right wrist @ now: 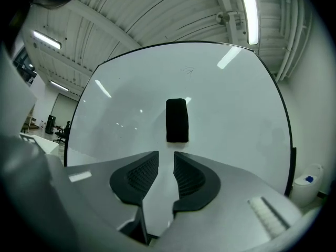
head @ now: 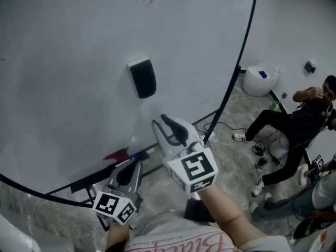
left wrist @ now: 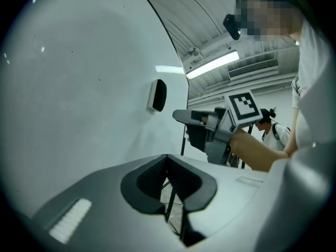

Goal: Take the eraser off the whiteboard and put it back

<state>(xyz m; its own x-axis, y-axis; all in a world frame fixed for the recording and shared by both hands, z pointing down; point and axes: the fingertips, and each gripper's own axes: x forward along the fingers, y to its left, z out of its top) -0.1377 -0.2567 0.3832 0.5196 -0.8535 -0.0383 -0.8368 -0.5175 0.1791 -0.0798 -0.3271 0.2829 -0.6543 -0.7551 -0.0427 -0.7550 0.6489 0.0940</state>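
My left gripper is nearest, low by the whiteboard's bottom edge, jaws pressed together on nothing. My right gripper faces the board just below the black eraser stuck on it, jaws slightly apart, empty. Right of the board, a white bin carries something blue.

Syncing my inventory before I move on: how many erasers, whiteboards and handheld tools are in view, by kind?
Eraser: 1
Whiteboard: 1
Tools: 2, the left tool and the right tool
Total: 4
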